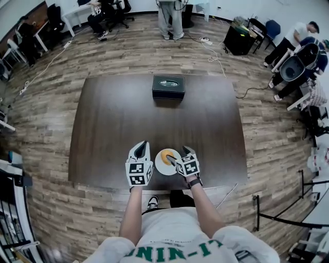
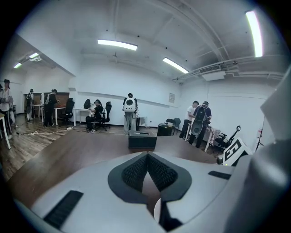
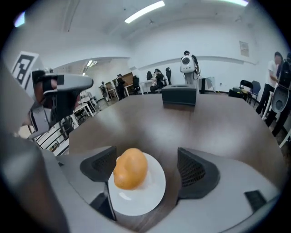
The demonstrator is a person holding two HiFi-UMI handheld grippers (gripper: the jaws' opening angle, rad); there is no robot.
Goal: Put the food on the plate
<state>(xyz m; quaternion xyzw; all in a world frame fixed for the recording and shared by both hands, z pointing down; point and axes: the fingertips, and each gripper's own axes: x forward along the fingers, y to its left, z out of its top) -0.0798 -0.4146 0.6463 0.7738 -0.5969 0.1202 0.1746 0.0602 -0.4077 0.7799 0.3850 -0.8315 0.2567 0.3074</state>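
An orange, rounded piece of food lies on a small white plate near the front edge of the dark table. My right gripper stands open over the plate, with the food between its jaws. The food is close to the left pad, and the right pad is well apart from it. In the head view the food and plate sit just left of the right gripper. My left gripper hovers left of the plate. Its jaws are shut, tips touching, with nothing held.
A black box stands at the far middle of the table. Beyond the table, people sit and stand around the room among desks and chairs. A cable lies on the wooden floor. The table's front edge runs just below both grippers.
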